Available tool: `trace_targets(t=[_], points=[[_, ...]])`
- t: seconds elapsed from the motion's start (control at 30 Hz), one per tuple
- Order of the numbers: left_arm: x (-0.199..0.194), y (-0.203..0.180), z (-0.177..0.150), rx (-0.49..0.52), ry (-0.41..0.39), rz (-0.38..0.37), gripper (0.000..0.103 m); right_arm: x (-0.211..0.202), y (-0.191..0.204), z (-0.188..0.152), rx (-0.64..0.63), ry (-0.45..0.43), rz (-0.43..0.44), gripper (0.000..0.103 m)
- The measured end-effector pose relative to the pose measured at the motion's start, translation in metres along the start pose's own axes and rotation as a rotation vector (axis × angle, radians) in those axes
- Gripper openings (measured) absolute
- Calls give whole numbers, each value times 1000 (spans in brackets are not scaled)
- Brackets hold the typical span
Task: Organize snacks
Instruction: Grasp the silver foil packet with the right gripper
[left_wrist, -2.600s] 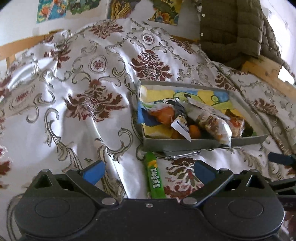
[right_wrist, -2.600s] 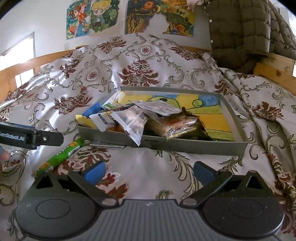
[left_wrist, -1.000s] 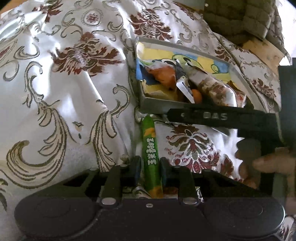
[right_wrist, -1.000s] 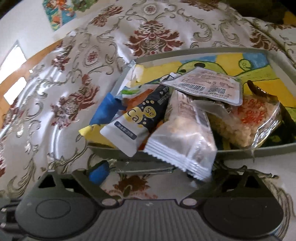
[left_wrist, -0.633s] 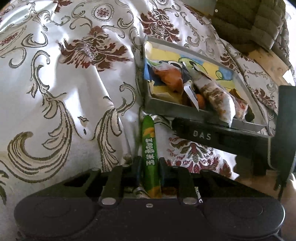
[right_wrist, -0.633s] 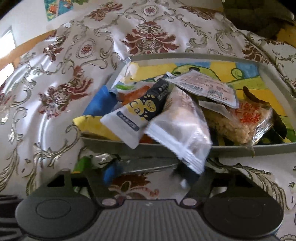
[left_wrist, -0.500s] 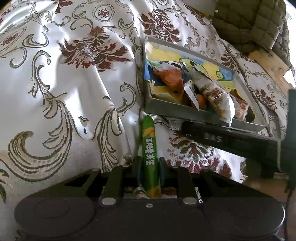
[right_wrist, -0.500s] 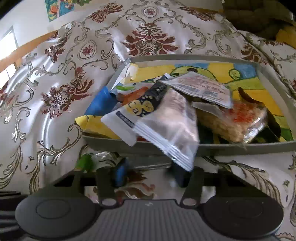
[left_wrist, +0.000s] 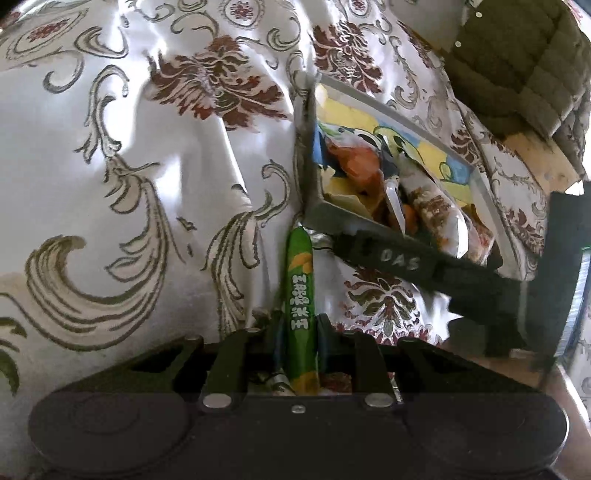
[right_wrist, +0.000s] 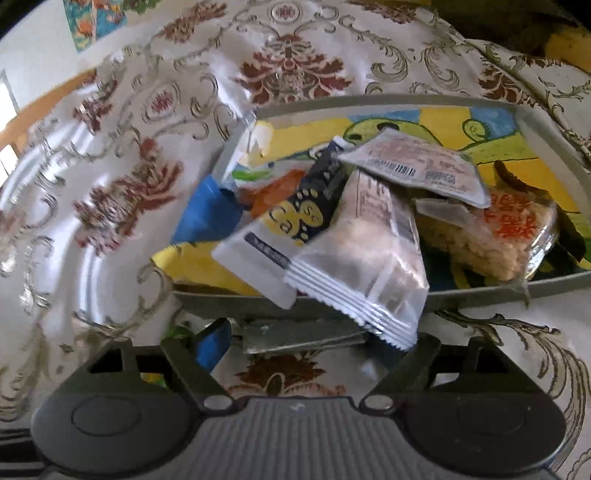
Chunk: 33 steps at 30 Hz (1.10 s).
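A green snack stick (left_wrist: 301, 295) lies on the patterned bedspread, and my left gripper (left_wrist: 299, 332) is shut on its near end. Its far tip touches the grey tray (left_wrist: 325, 218). My right gripper (right_wrist: 314, 347) sits at the tray's (right_wrist: 369, 99) front rim with its jaws opening wide. A flat silver wrapper (right_wrist: 303, 334) lies on the cloth between them, untouched by the pads. The corner of a white packet (right_wrist: 362, 269) hangs over the rim above it. A black-and-white sachet (right_wrist: 288, 229), a barcode pouch (right_wrist: 417, 166) and a rice-crisp bar (right_wrist: 491, 236) are piled in the tray.
The right gripper's black body (left_wrist: 406, 262) crosses the left wrist view in front of the tray. An olive quilted jacket (left_wrist: 517, 66) and a wooden bed frame (left_wrist: 543, 158) stand behind the tray. The bedspread (left_wrist: 147, 147) spreads wide to the left.
The right gripper's jaws narrowed under the white packet's corner, then spread wide again. The left view has tilted, with the green stick still gripped.
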<state>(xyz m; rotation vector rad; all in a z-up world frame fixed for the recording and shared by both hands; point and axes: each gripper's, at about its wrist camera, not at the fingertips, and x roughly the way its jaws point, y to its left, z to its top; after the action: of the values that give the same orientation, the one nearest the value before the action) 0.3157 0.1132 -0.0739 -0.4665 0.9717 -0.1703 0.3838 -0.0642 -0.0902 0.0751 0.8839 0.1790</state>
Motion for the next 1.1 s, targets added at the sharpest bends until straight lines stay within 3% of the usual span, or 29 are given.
trace_targets(t=[0.2, 0.37, 0.6, 0.7, 0.93, 1.1], points=[[-2, -7, -1, 41, -3, 32, 21, 4, 10, -15, -108, -38, -48, 78], [-2, -9, -1, 53, -3, 38, 21, -14, 4, -21, -170, -25, -9, 76], [-2, -28, -11, 171, -8, 81, 19, -47, -5, -34, -276, 15, 34, 76], [-3, -34, -16, 213, -13, 99, 19, -60, -8, -47, -341, 2, 12, 76], [-1, -49, -31, 277, 30, 51, 21, -81, -20, -79, -374, 32, 63, 76], [7, -55, -36, 331, 25, 67, 25, -81, -28, -93, -346, 4, 79, 77]])
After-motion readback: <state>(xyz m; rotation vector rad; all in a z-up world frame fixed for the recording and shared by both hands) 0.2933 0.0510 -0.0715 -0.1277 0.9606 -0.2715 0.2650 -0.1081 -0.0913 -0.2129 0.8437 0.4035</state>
